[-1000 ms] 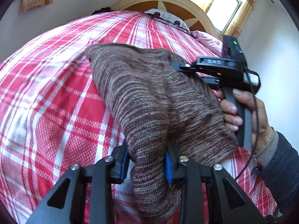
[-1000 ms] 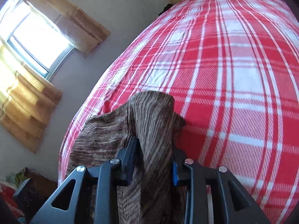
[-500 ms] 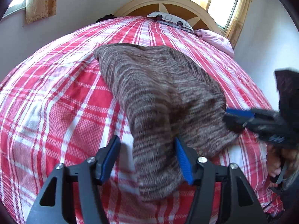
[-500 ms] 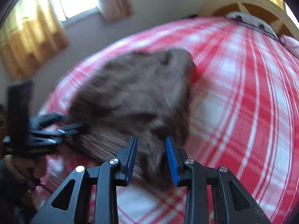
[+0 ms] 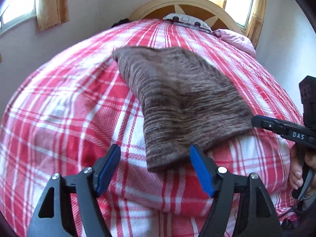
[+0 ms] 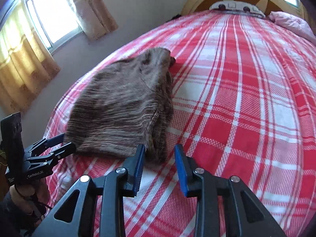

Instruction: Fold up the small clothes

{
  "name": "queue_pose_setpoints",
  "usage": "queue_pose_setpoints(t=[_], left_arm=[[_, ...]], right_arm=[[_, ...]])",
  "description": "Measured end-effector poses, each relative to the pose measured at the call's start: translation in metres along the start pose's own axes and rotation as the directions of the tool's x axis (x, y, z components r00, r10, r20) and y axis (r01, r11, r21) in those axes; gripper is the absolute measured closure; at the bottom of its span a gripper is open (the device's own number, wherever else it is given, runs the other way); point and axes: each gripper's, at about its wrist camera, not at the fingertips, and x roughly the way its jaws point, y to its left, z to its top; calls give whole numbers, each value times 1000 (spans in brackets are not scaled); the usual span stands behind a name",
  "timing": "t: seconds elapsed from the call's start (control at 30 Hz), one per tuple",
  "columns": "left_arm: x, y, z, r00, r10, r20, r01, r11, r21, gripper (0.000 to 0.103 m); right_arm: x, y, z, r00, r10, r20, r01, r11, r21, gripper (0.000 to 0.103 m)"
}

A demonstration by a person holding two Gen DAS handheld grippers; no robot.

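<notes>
Looking at the two tools, why are both of them empty?

— Because the brown knit garment (image 5: 177, 102) lies on the red plaid bed cover (image 5: 69, 108) with nothing gripping it. The left tool (image 5: 155, 167) has its blue pads spread wide, just short of the garment's near corner. The right tool (image 6: 160, 165) is also parted, though less widely, with its left pad touching or almost touching the near hem on that side.

— So where exactly does the garment sit?

— Toward the left half of the bed as the right camera sees it, near the edge by the curtained window (image 6: 39, 23). It looks doubled over: a second layer shows along its right edge in that view, so I judge one fold is already made.

— Why keep the tools at the two near corners?

— My guess is that it suits either smoothing the hem or picking up those corners for another fold. Soft knit like this sags and slides, so both corners would need pinching together to keep the edges lined up.

— Anything else on the bed?

— A pink pillow (image 6: 290, 23) lies up by the wooden headboard (image 5: 187, 4), well apart from the garment.
</notes>
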Motion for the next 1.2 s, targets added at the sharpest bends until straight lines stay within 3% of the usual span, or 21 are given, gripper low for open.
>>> queue_pose_setpoints(t=[0.1, 0.2, 0.27, 0.37, 0.7, 1.2], left_arm=[[-22, -10, 5, 998, 22, 57, -24, 999, 30, 27], [-40, -18, 15, 994, 8, 109, -12, 999, 42, 25], [-56, -26, 19, 988, -6, 152, -3, 999, 55, 20], [-73, -36, 25, 979, -23, 201, 9, 998, 70, 13], [-97, -50, 32, 964, -46, 263, 22, 995, 94, 9], [-99, -55, 30, 963, -46, 264, 20, 995, 99, 9]], right_arm=[[-31, 16, -1, 997, -8, 82, 11, 999, -34, 70], [-59, 28, -1, 985, -36, 167, 47, 997, -59, 59], [-79, 37, -1, 973, -46, 227, 64, 995, -72, 47], [-100, 50, -3, 957, -50, 287, 81, 992, -99, 44], [-130, 68, -15, 943, -45, 330, 92, 987, -128, 44], [-144, 70, -24, 930, -48, 365, 102, 986, -130, 44]])
